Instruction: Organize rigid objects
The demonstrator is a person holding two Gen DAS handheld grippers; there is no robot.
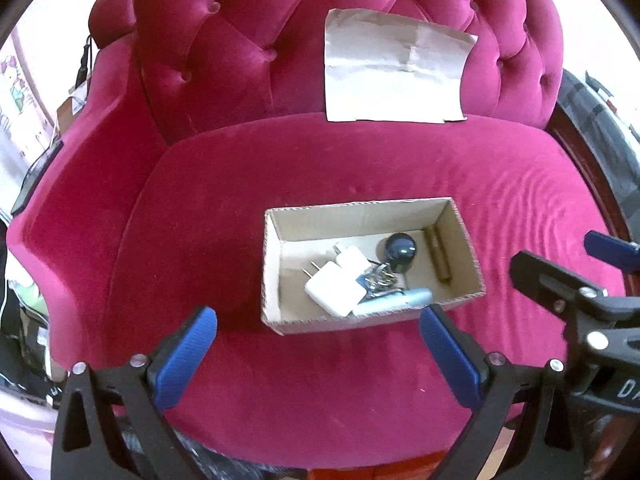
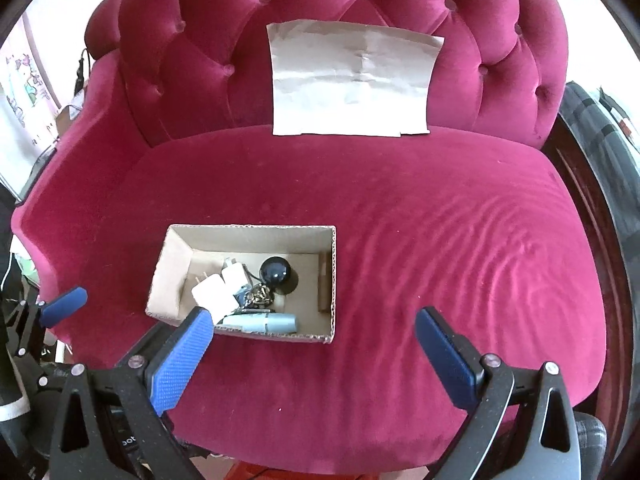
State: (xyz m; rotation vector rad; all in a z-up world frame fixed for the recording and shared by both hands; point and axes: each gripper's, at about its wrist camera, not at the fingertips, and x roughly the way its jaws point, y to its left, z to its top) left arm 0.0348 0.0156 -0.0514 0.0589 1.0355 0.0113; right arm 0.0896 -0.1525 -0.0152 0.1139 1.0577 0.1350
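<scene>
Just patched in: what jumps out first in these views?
A crimson tufted armchair fills both views, a creased paper sheet leaning on its backrest. On the seat sits an open cardboard box holding white chargers, a dark ball, keys and a pale-blue tube.

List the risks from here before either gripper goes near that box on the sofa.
1. The cardboard box sits on a soft velvet seat cushion; pressing one wall could tip or slide it.
2. Inside, the white chargers, keys, dark ball and pale blue tube lie tangled together, so lifting one may drag another out.
3. The left gripper and right gripper, both with jaws open, hover close together and could collide.
</scene>
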